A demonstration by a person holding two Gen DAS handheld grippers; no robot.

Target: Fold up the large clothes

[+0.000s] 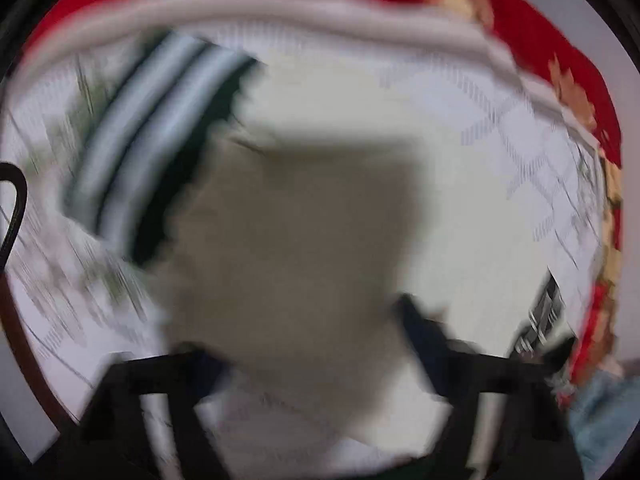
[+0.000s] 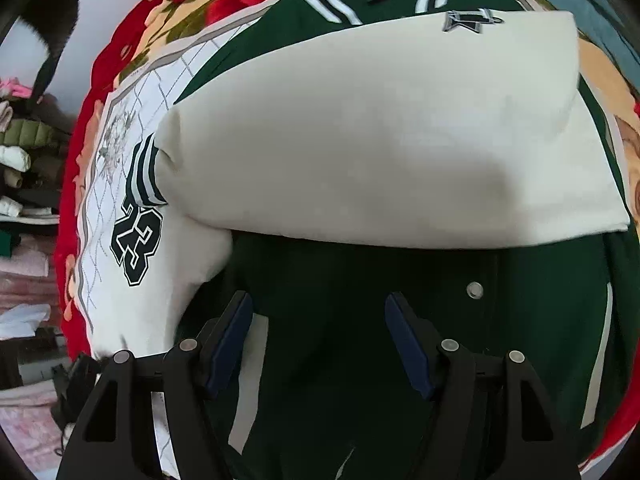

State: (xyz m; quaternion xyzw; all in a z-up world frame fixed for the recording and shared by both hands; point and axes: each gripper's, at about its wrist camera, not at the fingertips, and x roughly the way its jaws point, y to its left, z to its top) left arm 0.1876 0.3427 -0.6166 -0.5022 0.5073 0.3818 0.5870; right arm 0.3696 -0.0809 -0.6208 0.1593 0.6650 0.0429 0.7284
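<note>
- Right wrist view, sharp: one dark green varsity jacket (image 2: 340, 340) lies spread on a white quilted sheet (image 2: 120, 148) over a red floral blanket (image 2: 192, 4).
- Two cream sleeves: one (image 2: 380, 140) folded across the chest, its striped cuff (image 2: 144, 176) at left; the other (image 2: 152, 272) bears a "23" patch (image 2: 138, 240).
- One star patch (image 2: 470, 20), one snap button (image 2: 475, 290) visible.
- Piled clothes (image 2: 24, 152) at far left, seen only here.
- Right gripper (image 2: 318, 340) hangs over the green front, jaws apart, nothing between.
- Left wrist view, heavily blurred: cream sleeve and one striped cuff (image 1: 148, 152) on the sheet.
- Left gripper (image 1: 308, 340) above cream cloth; jaws apart, contact cannot be told.
</note>
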